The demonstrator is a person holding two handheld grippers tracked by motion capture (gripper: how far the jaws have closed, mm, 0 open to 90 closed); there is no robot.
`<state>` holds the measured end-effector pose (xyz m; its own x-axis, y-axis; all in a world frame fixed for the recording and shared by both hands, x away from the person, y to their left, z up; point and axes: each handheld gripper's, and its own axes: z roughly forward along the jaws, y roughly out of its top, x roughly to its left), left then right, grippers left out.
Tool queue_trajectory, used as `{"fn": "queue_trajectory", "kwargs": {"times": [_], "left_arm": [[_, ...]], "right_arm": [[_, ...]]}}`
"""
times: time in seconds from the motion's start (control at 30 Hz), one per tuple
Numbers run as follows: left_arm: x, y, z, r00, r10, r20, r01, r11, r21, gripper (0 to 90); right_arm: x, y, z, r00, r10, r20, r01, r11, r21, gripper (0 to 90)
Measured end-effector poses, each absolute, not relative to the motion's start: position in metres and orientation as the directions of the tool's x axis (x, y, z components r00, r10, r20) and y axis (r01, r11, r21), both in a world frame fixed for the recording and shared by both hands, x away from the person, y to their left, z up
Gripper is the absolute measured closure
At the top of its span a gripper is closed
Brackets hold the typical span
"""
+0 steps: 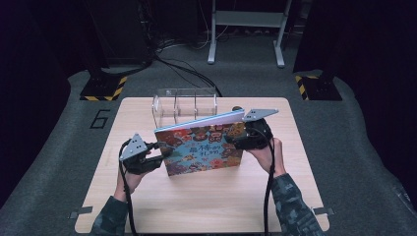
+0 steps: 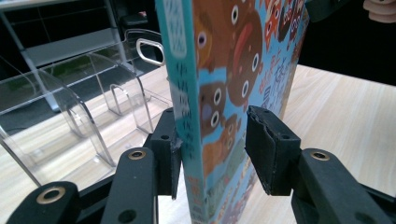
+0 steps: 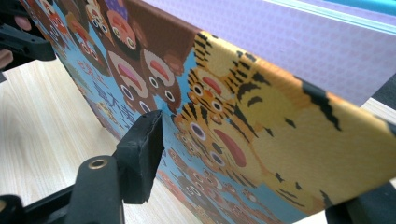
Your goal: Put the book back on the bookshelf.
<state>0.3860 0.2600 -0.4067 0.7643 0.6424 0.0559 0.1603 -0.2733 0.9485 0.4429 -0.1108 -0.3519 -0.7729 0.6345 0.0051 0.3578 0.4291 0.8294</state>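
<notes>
Forearms entered the high view from below; the left gripper (image 1: 160, 153) and right gripper (image 1: 235, 139) flanked the picture book (image 1: 204, 147), upright on the table (image 1: 196, 206) before the clear rack (image 1: 184, 105). Left gripper view: jaws straddled the spine, 1 pad touching, 1 apart. Right gripper view: jaws pinched the cover. Judged next: regrip left, slot book into rack.

— What carries everything here?
— A light wooden table (image 1: 147, 206) standing on grey floor (image 1: 44, 162).
— What rests on it?
— A clear acrylic divider rack (image 1: 184, 104) near the far edge, and just before it a colourful picture book (image 1: 204, 147) upright on its bottom edge.
</notes>
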Motion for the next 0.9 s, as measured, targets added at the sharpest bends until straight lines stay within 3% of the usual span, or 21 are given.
{"fn": "queue_trajectory", "kwargs": {"times": [0.23, 0.63, 0.9], "left_arm": [[0.389, 0.26, -0.4, 0.783, 0.621, 0.04, 0.149, -0.25, 0.957, 46.8], [0.391, 0.262, -0.394, 0.788, 0.614, 0.043, 0.159, -0.27, 0.95, 50.9], [0.399, 0.264, -0.367, 0.811, 0.584, -0.033, 0.191, -0.21, 0.959, 48.4]], "right_arm": [[0.444, -0.11, -0.352, -0.771, 0.636, 0.013, 0.367, 0.428, 0.826, 34.5], [0.446, -0.109, -0.352, -0.77, 0.637, 0.021, 0.377, 0.428, 0.822, 33.5], [0.447, -0.107, -0.353, -0.77, 0.638, 0.025, 0.381, 0.427, 0.82, 32.2]]}}
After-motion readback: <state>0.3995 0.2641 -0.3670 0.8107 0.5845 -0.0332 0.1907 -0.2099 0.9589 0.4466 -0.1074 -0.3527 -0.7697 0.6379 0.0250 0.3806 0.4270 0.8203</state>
